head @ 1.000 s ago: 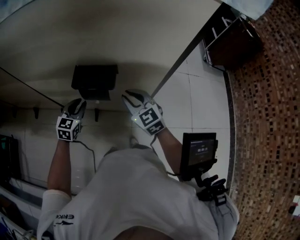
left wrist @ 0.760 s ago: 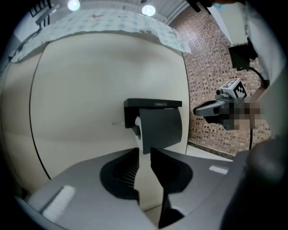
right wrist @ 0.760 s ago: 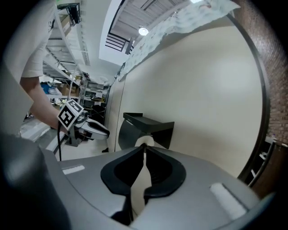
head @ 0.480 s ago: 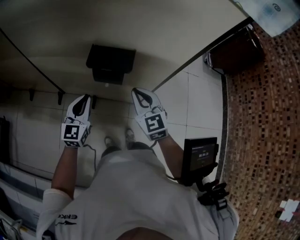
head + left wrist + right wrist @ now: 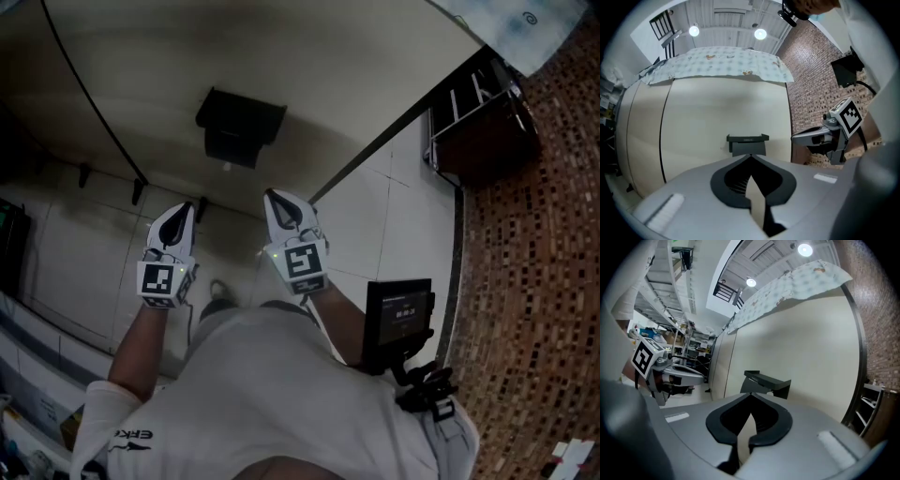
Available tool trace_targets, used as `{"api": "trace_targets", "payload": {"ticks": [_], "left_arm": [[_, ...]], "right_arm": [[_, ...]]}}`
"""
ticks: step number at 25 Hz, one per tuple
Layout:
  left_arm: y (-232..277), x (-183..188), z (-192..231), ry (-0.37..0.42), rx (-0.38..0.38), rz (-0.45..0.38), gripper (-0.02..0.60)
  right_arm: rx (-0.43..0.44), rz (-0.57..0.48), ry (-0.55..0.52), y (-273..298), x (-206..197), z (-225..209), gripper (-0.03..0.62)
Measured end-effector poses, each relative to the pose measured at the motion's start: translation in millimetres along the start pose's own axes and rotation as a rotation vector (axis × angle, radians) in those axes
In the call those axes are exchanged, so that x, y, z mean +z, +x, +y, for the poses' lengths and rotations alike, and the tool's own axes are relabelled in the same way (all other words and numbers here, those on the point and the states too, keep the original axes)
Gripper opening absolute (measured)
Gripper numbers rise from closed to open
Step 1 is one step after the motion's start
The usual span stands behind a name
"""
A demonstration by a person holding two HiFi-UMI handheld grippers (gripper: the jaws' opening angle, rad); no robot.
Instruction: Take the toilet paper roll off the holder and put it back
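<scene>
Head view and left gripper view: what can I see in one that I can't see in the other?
Only the head view shows the person's white shirt, the black screen at their hip, and the left gripper from outside. Only the left gripper view shows the bright round ceiling lights and, up close, that gripper's jaws pressed together with nothing between them. Both show the black holder box on the beige wall, and the right gripper.

Left gripper point(image 5: 184, 210) and right gripper point(image 5: 276, 198) have shut their jaws and drawn back from the holder point(image 5: 241, 127).
</scene>
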State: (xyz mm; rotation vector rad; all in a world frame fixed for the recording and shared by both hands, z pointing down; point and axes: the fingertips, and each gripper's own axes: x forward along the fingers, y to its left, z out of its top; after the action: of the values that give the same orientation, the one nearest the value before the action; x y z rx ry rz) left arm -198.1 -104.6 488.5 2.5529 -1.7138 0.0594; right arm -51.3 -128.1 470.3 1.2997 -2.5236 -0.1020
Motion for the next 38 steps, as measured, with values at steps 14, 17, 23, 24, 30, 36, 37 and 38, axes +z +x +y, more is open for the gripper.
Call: {"api": "trace_targets", "payload": {"ticks": [14, 17, 23, 24, 30, 36, 37, 38], "left_arm": [[-71.7, -5.7, -166.5, 0.035, 0.117, -0.002, 0.002], [-92.3, -10.1, -200.3, 0.034, 0.134, 0.005, 0.002], [-122.2, -10.3, -244.9, 0.01, 0.169, 0.054, 0.002], [-126.7, -9.2, -249.0, 0.024, 0.16, 0.036, 0.002], [-146.3, 4.6, -258.8, -0.007, 0.162, 0.026, 0.002], [-162.1, 20.8, -263.4, -0.011, 0.149, -0.022, 0.002], [-165.5, 21.4, -263.3, -0.016, 0.149, -0.023, 0.002], [-169.3, 21.4, -263.4, -0.022, 0.149, -0.018, 0.002]], "right_arm": [[0.124, -0.032, 0.069, -159.2, -47.7, -20.5, 0.014], [0.142, -0.048, 0.09, -193.4, -52.8, -22.1, 0.014], [0.148, -0.084, 0.158, -242.2, -54.2, -23.3, 0.012], [0.146, -0.082, 0.16, -247.7, -55.3, -21.3, 0.012], [0.135, -0.092, 0.184, -270.0, -49.7, -3.3, 0.012], [0.114, -0.11, 0.144, -282.4, -34.2, 14.1, 0.012], [0.114, -0.111, 0.145, -284.0, -32.2, 17.9, 0.012], [0.113, -0.112, 0.147, -285.4, -30.4, 22.2, 0.012]]}}
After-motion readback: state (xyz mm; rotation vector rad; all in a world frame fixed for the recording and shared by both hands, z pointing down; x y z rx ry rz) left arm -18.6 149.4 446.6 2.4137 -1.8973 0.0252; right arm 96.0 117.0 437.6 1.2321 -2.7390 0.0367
